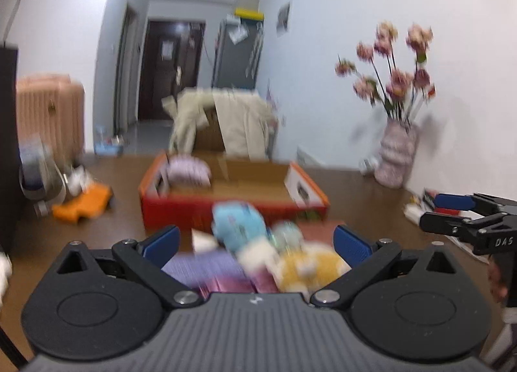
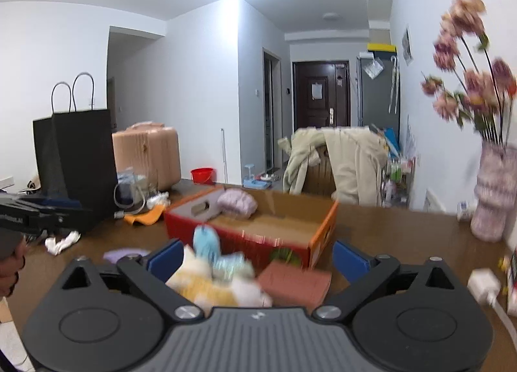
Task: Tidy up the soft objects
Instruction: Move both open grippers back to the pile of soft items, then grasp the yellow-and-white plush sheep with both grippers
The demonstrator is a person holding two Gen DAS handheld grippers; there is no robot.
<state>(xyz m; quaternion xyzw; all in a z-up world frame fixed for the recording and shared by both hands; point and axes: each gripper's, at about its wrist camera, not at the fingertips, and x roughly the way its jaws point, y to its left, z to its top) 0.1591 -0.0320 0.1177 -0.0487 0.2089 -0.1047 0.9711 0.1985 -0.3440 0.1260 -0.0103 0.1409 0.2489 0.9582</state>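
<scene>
Brown tabletop (image 1: 355, 197) is carrying everything in this pale-walled room. Both pairs of blue pads are standing wide apart and gripping nothing. The left gripper (image 1: 255, 241) is pointing over a blurred heap of soft toys (image 1: 258, 249), with a blue plush (image 1: 237, 221) on the far side, a yellow one (image 1: 307, 267) nearer its right pad and a purple folded cloth (image 1: 206, 267) nearer its left pad. The heap is lying just ahead of and below the fingers, between them and the red cardboard box (image 1: 181, 210), which is sitting directly beyond with a lilac soft item (image 1: 189, 171) already in its far left corner.

The right gripper (image 2: 258, 257) is looking at the same heap (image 2: 213, 271) from the other side: the toys are lying toward its left pad, a reddish-brown folded piece (image 2: 294, 281) toward its right pad. No clear long axis is showing in the blurred heap. Judging by framing, the left gripper is sitting more squarely over the heap.
</scene>
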